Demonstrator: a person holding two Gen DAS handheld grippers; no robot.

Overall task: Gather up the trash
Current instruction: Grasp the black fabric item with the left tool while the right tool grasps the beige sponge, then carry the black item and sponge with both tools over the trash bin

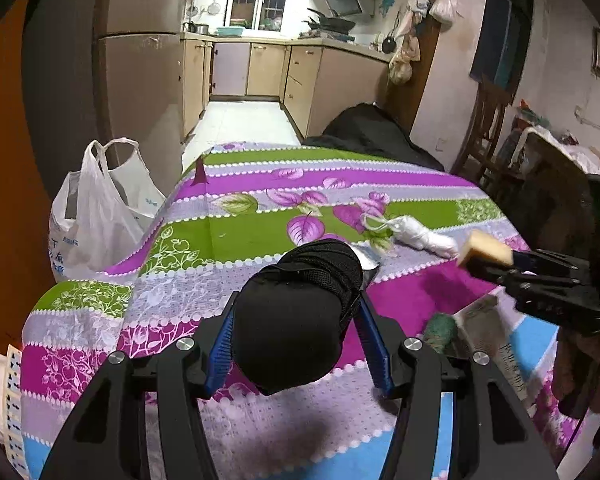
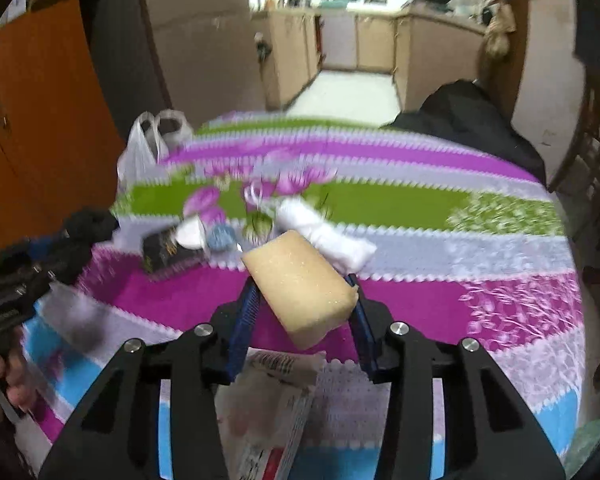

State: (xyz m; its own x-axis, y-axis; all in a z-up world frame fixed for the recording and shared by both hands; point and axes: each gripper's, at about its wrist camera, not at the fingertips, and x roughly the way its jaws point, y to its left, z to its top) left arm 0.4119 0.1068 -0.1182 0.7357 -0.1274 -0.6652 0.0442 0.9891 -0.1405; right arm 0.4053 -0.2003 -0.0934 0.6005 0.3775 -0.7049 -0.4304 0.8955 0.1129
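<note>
Both jaws are closed on something: the left gripper [image 1: 296,312] clamps a black rolled bundle [image 1: 300,312] between its blue pads, and the right gripper [image 2: 304,300] pinches a tan sponge [image 2: 300,292], which sits tilted across its fingers. Each load hangs above the table [image 1: 236,236] with its striped floral cloth. On the cloth lie a white knotted bag [image 1: 420,236] near the middle, a black packet [image 2: 168,256] and a small blue-green ball [image 2: 221,237] beside it, and a printed paper wrapper [image 2: 268,400] just under the right gripper. A white plastic carrier bag [image 1: 96,216] stands open off the table's far left edge, well apart from both grippers.
</note>
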